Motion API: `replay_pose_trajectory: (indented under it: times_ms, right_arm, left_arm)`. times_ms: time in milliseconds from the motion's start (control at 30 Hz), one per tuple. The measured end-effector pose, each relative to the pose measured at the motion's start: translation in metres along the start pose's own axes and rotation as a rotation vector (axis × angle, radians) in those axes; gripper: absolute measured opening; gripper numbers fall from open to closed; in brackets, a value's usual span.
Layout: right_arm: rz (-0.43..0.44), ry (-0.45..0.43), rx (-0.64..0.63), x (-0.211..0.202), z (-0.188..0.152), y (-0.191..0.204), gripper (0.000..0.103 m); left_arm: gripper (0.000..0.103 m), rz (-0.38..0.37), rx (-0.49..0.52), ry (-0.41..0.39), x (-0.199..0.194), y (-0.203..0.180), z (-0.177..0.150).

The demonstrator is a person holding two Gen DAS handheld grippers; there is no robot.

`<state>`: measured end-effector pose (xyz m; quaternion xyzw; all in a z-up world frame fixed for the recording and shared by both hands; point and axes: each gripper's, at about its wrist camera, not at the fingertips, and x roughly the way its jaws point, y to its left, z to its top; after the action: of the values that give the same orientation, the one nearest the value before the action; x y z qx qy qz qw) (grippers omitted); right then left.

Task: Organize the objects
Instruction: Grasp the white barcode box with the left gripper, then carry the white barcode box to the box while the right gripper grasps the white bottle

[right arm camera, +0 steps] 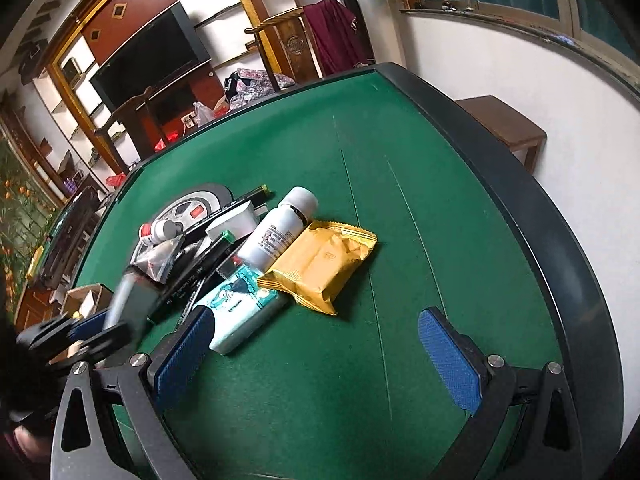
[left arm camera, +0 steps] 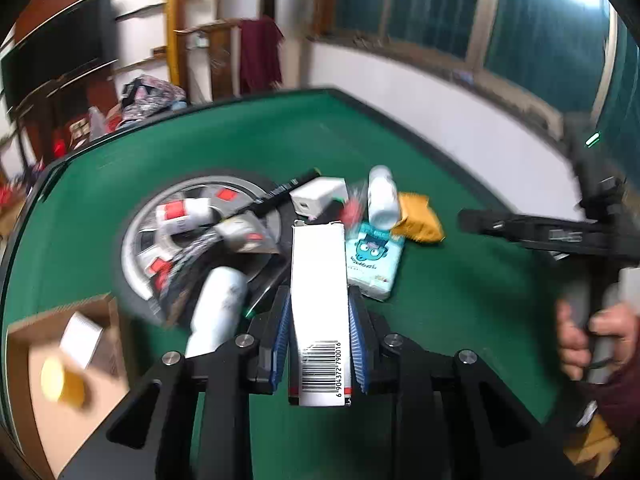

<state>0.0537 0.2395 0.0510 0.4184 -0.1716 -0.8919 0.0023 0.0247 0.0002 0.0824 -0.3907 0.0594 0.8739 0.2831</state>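
The left claw (left arm camera: pixel 319 320) is clamped on a long white carton (left arm camera: pixel 319 300) with a barcode at its near end, its blue pads (left arm camera: pixel 282 332) pressing both long sides; the carton is held above the green counter (left arm camera: pixel 460 300), pointing out over the pile. This looks like the carry step of sorting: one item taken up and on its way to a container. The likely target is the open cardboard box (left arm camera: pixel 60 380) at the near left counter edge, which already holds a yellow-capped item (left arm camera: pixel 60 380) and a small white box. The next move, as I judge it, calls for a swing left and a tilt so the long carton enters lengthwise without catching the box wall

The right claw (right arm camera: pixel 320 356) hangs wide and empty over bare felt, near the teal tissue pack (right arm camera: pixel 240 312), the yellow snack packet (right arm camera: pixel 320 264) and the white bottle (right arm camera: pixel 280 228) resting against them. Behind these lie black pens (right arm camera: pixel 224 220) and a wheel-patterned tray (right arm camera: pixel 200 208) full of small items

Open felt spreads right and forward of the pile up to the dark raised rim (right arm camera: pixel 520 184); the left side is crowded, and the view there is blurred
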Motion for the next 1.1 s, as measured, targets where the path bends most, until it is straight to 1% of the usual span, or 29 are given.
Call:
replay_pose_trajectory:
  times_ms: [100, 167, 233, 300, 400, 500, 567, 633, 700, 767, 833, 900, 933, 1000, 1033, 1067, 1100]
  right_arm:
    - [0.01, 0.004, 0.02, -0.004, 0.005, 0.002, 0.103]
    - [0.011, 0.003, 0.031, -0.003, 0.014, 0.004, 0.103]
    - [0.007, 0.011, 0.036, 0.003, 0.024, 0.008, 0.103]
    - [-0.006, 0.026, 0.048, 0.013, 0.035, 0.012, 0.103]
    - [0.045, 0.065, 0.045, 0.03, 0.048, 0.028, 0.102]
    - [0.043, 0.097, -0.011, 0.052, 0.062, 0.059, 0.101]
    - [0.043, 0.143, -0.054, 0.067, 0.064, 0.082, 0.101]
    - [0.09, 0.178, -0.088, 0.076, 0.058, 0.105, 0.101]
    - [0.13, 0.23, -0.146, 0.083, 0.042, 0.132, 0.101]
    - [0.186, 0.286, -0.176, 0.086, 0.021, 0.157, 0.101]
    - [0.211, 0.306, -0.206, 0.088, 0.003, 0.179, 0.101]
    - [0.166, 0.296, -0.255, 0.093, -0.014, 0.202, 0.097]
    - [0.152, 0.287, -0.27, 0.095, -0.017, 0.208, 0.095]
    - [0.098, 0.285, -0.308, 0.106, -0.024, 0.222, 0.079]
    - [0.066, 0.292, -0.312, 0.112, -0.028, 0.225, 0.074]
    - [0.037, 0.297, -0.304, 0.118, -0.029, 0.226, 0.064]
    - [0.037, 0.288, -0.285, 0.121, -0.028, 0.227, 0.062]
  left_arm:
    - [0.026, -0.011, -0.086, -0.071, -0.045, 0.016, -0.013]
    - [0.026, -0.012, -0.136, -0.115, -0.068, 0.026, -0.023]
    - [0.026, 0.014, -0.178, -0.156, -0.09, 0.035, -0.036]
    - [0.026, 0.041, -0.205, -0.177, -0.101, 0.041, -0.045]
    - [0.026, 0.041, -0.259, -0.193, -0.114, 0.054, -0.062]
    - [0.026, 0.073, -0.289, -0.199, -0.119, 0.068, -0.075]
    - [0.026, 0.079, -0.314, -0.195, -0.12, 0.08, -0.083]
    - [0.026, 0.088, -0.33, -0.195, -0.12, 0.086, -0.089]
    - [0.026, 0.099, -0.339, -0.196, -0.12, 0.093, -0.092]
    - [0.026, 0.104, -0.346, -0.199, -0.121, 0.099, -0.095]
    - [0.026, 0.104, -0.351, -0.199, -0.121, 0.105, -0.096]
    - [0.026, 0.103, -0.357, -0.198, -0.119, 0.109, -0.1]
    - [0.026, 0.1, -0.36, -0.197, -0.118, 0.111, -0.102]
    - [0.026, 0.098, -0.37, -0.193, -0.118, 0.113, -0.106]
    - [0.026, 0.097, -0.375, -0.191, -0.118, 0.115, -0.108]
    - [0.026, 0.097, -0.383, -0.191, -0.119, 0.118, -0.111]
    - [0.026, 0.098, -0.389, -0.192, -0.12, 0.119, -0.113]
